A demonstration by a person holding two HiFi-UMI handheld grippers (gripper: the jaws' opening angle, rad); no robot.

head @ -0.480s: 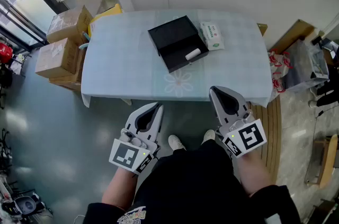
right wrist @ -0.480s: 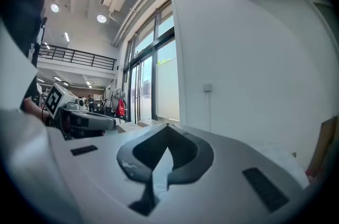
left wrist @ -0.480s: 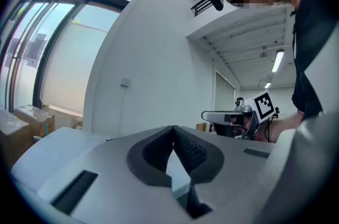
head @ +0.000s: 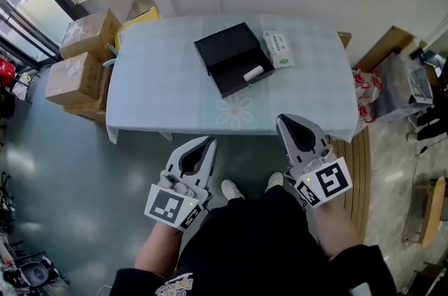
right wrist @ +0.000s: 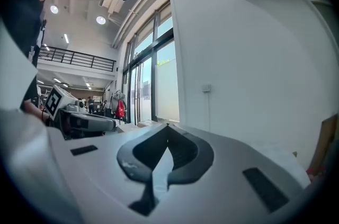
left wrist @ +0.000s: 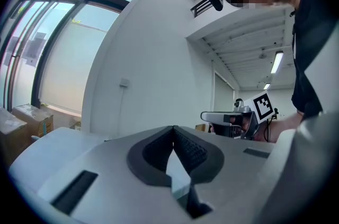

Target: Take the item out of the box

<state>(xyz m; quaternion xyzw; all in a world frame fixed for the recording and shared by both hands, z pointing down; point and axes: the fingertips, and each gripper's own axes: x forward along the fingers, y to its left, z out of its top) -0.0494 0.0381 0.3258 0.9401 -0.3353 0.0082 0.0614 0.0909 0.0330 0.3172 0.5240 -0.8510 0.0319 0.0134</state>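
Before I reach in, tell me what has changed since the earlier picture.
Nothing has visibly changed. The left hand-held gripper and the right hand-held gripper stay shut and empty, well away from the open black box. The white item still lies inside the box on the table.

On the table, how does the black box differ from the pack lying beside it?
The black box is dark and clearly larger; the white-and-green pack is pale and smaller. The box lies open with a white cylindrical item inside; the pack looks closed. Both lie flat on the light blue tablecloth, side by side.
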